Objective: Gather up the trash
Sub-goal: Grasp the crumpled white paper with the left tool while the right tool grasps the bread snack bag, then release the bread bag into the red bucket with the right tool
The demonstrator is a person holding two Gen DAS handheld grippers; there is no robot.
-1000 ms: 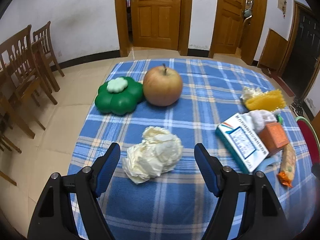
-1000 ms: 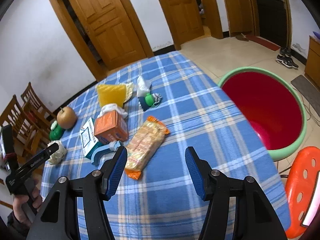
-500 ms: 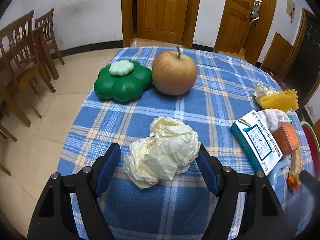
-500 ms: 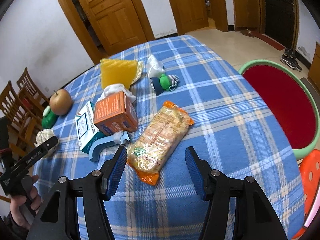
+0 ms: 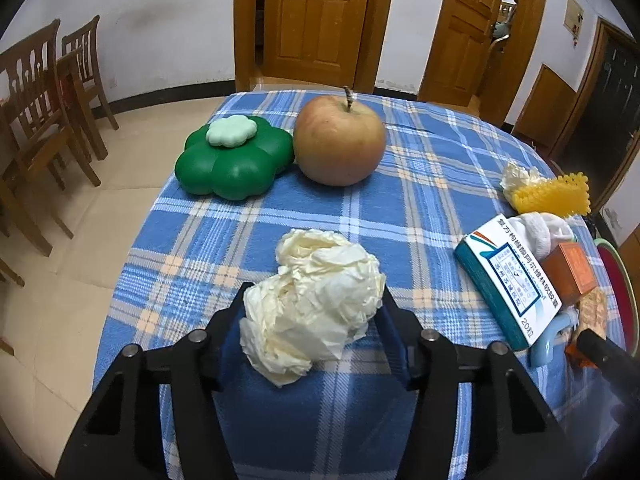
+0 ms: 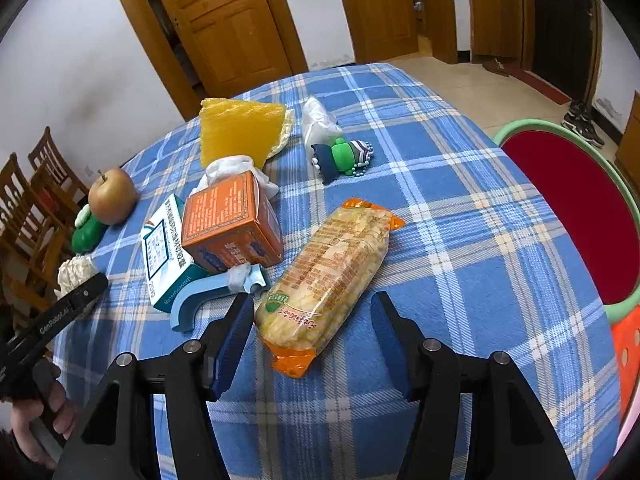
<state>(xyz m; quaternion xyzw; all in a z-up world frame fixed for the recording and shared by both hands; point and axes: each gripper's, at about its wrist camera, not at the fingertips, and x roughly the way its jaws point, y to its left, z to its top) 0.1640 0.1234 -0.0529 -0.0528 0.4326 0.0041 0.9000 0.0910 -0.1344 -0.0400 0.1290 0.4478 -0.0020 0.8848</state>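
A crumpled cream paper ball (image 5: 316, 300) lies on the blue plaid tablecloth (image 5: 420, 208). My left gripper (image 5: 314, 320) has its jaws closed in against both sides of the ball. In the right wrist view the ball (image 6: 76, 270) shows small at the far left. My right gripper (image 6: 312, 328) is open, its fingers either side of the near end of an orange biscuit packet (image 6: 328, 276) without touching it. A red basin with a green rim (image 6: 576, 208) stands beside the table on the right.
An apple (image 5: 339, 140) and a green flower-shaped box (image 5: 232, 160) sit at the far side. A teal medicine box (image 6: 164, 248), orange box (image 6: 230, 224), yellow bubble wrap (image 6: 240, 130), white plastic bag (image 6: 320, 120) and green toy (image 6: 344, 156) lie mid-table. Wooden chairs (image 5: 40, 112) stand left.
My left gripper moved forward around the paper ball and its jaws closed onto it. My right gripper moved in toward the biscuit packet, now between its open fingers.
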